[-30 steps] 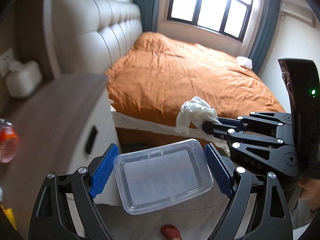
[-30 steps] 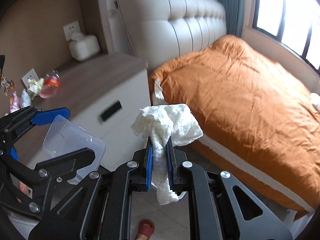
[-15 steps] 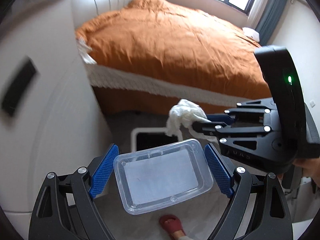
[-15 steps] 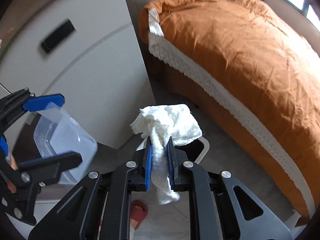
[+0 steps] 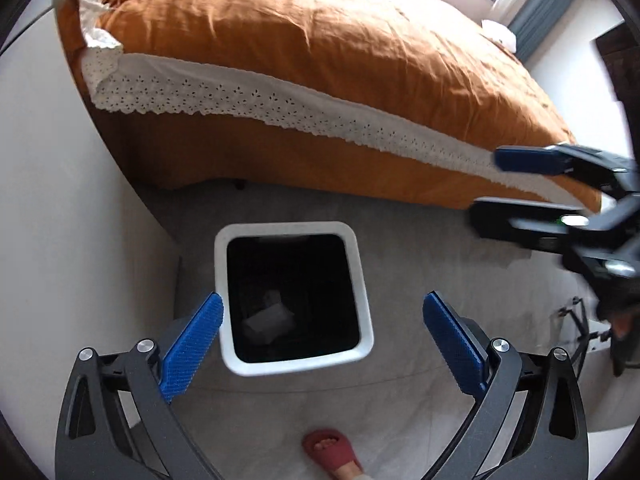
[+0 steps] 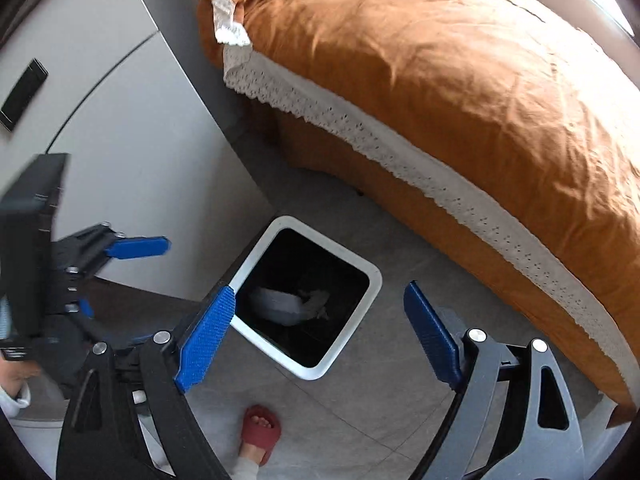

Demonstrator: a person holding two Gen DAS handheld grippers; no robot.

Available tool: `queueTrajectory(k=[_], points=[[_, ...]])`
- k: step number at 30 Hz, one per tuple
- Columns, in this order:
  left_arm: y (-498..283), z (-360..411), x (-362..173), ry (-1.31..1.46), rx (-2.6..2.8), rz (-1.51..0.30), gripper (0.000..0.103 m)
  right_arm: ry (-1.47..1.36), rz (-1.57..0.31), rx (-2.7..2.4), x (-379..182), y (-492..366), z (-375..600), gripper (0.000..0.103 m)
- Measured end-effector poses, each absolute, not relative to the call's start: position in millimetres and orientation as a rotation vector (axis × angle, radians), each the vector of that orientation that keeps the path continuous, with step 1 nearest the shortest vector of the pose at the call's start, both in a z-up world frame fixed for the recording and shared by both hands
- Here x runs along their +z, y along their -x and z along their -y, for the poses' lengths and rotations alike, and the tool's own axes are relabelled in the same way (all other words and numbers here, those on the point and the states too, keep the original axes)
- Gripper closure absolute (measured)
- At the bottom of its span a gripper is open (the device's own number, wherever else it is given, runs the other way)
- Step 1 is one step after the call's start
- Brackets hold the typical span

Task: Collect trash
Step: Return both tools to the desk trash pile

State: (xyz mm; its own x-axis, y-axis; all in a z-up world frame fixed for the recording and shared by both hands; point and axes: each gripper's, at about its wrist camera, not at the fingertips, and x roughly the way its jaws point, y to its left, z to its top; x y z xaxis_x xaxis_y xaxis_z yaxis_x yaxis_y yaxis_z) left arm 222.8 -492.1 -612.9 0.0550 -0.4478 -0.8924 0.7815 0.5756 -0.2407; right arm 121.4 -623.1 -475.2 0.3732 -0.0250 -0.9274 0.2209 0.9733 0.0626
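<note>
A white-rimmed trash bin [image 5: 364, 280] with a black liner stands on the grey floor between the nightstand and the bed; it also shows in the right wrist view [image 6: 376, 280]. Inside lie the clear plastic container [image 5: 268, 318] [image 6: 276, 304] and the crumpled white tissue [image 6: 318, 300]. My left gripper [image 5: 322, 344] is open and empty above the bin. My right gripper [image 6: 320, 332] is open and empty above it too; it shows at the right of the left wrist view [image 5: 516, 180].
A bed with an orange cover and white lace trim [image 5: 320, 60] runs along the far side. A white nightstand [image 6: 120, 120] stands at the left. A foot in a red slipper [image 5: 332, 452] is on the floor near the bin.
Both grippers opened over the bin. The plastic container left my left gripper and the tissue left my right gripper; both now lie in the bin.
</note>
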Motion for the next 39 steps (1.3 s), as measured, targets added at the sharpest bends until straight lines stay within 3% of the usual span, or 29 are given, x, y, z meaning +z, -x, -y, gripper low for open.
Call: queueTrajectory(k=[7, 17, 25, 30, 39], points=[[-226, 473, -545, -0.388, -0.875, -1.087, 0.005, -0.184, -1.021, -0.187, -391, -108, 611, 0.011], [-214, 396, -355, -0.248, -0.735, -0.946, 0.005, -0.120, -0.740, -0.150, -226, -106, 542, 0.005], [-183, 284, -234, -0.162, -0.545, -0.796, 0.005, -0.085, -0.593, 0.014, -143, -112, 448, 0.005], [-169, 188, -189, -0.116, -0.371, -0.736, 0.005, -0.061, -0.533, 0.169, -106, -123, 370, 0.005], [-140, 22, -172, 0.003, -0.087, -0.739, 0.005, 0.025, -0.488, 0.388, -84, -138, 233, 0.005]])
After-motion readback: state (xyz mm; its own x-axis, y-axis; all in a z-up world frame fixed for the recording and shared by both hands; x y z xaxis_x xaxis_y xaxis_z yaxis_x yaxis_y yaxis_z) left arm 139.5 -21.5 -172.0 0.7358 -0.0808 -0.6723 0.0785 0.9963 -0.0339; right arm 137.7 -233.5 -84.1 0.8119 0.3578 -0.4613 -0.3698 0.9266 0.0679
